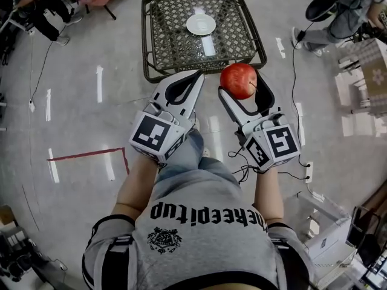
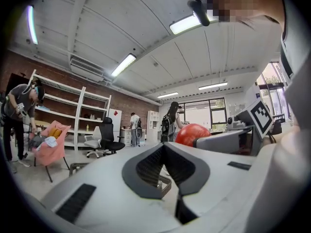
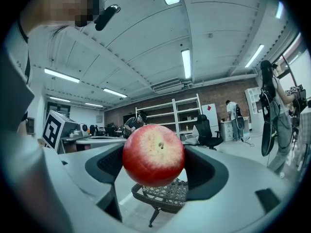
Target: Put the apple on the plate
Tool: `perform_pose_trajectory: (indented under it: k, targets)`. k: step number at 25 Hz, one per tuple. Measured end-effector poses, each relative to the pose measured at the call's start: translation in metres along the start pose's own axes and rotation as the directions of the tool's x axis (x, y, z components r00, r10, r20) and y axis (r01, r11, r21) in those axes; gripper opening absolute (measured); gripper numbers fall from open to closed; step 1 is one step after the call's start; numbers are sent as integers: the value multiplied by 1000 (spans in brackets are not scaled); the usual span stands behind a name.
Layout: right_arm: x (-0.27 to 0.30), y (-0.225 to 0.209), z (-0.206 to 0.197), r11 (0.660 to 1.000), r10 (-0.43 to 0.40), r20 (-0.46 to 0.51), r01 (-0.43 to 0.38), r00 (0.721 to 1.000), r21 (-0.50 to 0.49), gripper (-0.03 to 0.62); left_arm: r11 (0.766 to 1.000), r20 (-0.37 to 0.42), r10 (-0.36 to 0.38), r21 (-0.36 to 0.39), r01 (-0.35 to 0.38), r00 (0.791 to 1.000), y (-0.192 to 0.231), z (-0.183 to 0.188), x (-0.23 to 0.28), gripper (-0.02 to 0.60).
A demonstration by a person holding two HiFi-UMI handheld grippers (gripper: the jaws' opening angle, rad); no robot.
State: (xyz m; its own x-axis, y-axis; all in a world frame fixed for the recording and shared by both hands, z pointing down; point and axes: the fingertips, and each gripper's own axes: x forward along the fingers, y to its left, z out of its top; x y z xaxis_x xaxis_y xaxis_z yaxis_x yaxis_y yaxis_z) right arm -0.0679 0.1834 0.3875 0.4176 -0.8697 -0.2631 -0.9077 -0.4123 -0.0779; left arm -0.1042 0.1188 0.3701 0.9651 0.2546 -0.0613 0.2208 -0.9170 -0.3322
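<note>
A red apple (image 1: 238, 80) is held in the air, and my right gripper (image 1: 243, 84) is shut on it, one jaw on each side. In the right gripper view the apple (image 3: 153, 154) fills the middle between the dark pads (image 3: 109, 164). A small white plate (image 1: 201, 24) sits on a low woven-top table (image 1: 149, 41) just ahead of both grippers. My left gripper (image 1: 196, 74) hovers beside the right one, shut with nothing in it. In the left gripper view its jaws (image 2: 164, 147) meet, and the apple (image 2: 192, 132) shows to the right.
A second white strip-like object (image 1: 207, 45) lies on the table near the plate. A red tape mark (image 1: 91, 154) is on the floor at left. Cables and a power strip (image 1: 308, 173) lie at right, beside white boxes (image 1: 326, 240). A person (image 1: 329, 23) stands at the far right.
</note>
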Motion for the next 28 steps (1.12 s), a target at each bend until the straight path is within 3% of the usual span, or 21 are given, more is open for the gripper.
perform_pose_trajectory:
  k: [28]
  targets:
    - [139,-76,9,999,-51,-30,51,998,2,410,998,-11,-52,-30,51,999,121,-15,106,18]
